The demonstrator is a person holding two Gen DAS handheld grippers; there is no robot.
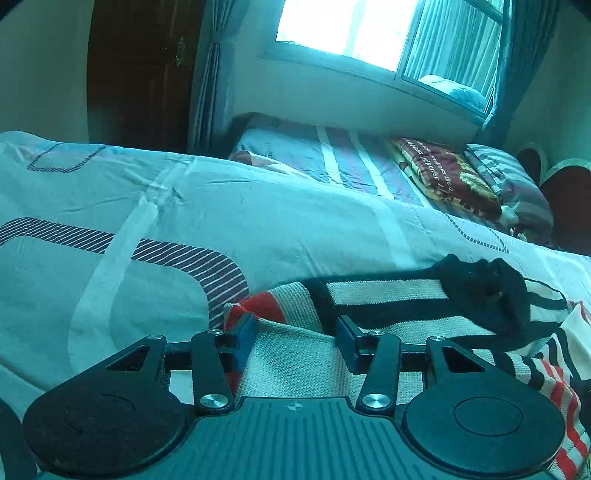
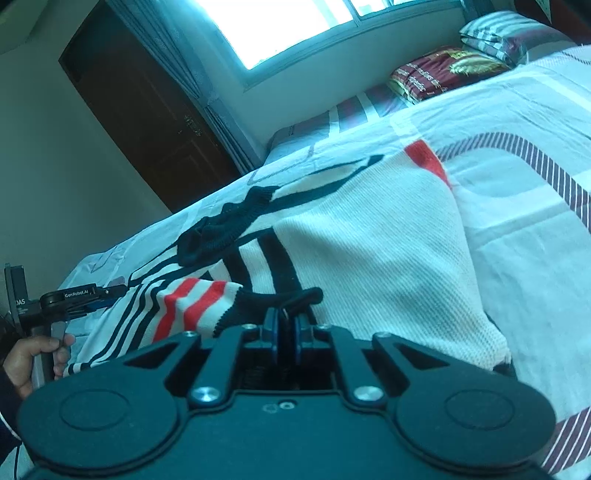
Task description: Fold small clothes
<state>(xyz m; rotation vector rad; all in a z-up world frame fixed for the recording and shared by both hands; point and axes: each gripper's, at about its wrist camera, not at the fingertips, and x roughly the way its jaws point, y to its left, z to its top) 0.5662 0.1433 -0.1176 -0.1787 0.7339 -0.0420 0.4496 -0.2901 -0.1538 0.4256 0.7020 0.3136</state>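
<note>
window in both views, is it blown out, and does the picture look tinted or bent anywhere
Left wrist view: the window is blown out to white, with a teal cast over the bedspread and a curved wall line from the fisheye. Right wrist view: the window is likewise white, the same teal tint, the door leaning, and the sweater staying sharp.

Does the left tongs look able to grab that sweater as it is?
Probably yes: the left tongs is open, straddling the sweater edge on the bed, nothing between.
</note>
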